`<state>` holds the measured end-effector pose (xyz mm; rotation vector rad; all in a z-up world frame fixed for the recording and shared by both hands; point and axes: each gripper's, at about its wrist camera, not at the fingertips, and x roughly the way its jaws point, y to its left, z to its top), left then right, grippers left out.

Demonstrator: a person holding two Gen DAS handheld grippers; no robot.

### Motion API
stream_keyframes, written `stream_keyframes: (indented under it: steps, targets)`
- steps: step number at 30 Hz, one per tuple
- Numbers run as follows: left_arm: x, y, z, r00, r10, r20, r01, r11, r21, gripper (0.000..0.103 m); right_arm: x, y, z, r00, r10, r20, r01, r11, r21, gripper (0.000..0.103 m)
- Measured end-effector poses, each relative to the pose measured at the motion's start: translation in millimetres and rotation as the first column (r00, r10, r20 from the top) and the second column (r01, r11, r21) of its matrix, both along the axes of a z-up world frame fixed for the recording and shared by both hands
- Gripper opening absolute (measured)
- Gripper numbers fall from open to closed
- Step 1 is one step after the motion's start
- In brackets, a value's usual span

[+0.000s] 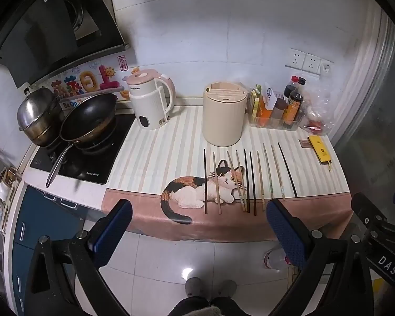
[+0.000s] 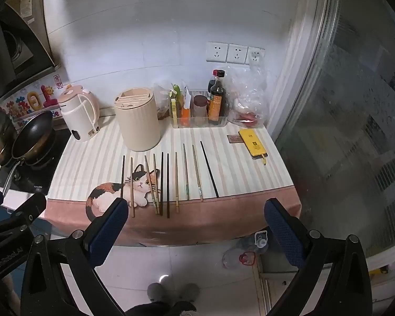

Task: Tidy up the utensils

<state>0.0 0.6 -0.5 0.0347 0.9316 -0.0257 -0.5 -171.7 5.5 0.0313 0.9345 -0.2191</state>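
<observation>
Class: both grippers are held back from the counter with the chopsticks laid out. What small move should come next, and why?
Probably bring the right gripper forward and down over the black chopstick lying apart at the right end. Both grippers are open and empty, and the slotted cream holder stands just behind the row.

I am standing in a small home kitchen. To my far left a wok [image 1: 89, 117] and a steel pot [image 1: 38, 114] sit on a black cooktop [image 1: 92, 163] under a range hood [image 1: 52, 26]; an electric kettle [image 1: 150, 100], sauce bottles [image 1: 293, 102] and tiled wall with sockets [image 1: 306, 62] line the back.
</observation>
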Motion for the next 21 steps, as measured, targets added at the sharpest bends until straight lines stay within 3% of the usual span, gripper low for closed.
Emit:
stream_keyframes:
  steps: [21]
  targets:
    - [-2.5,0.1,-3.0,1.000,-0.004,0.001,0.004,1.000,0.001,0.103,-0.9,0.0,0.6,1.000,0.003,0.000,-0.003,1.000,0.003,0.103]
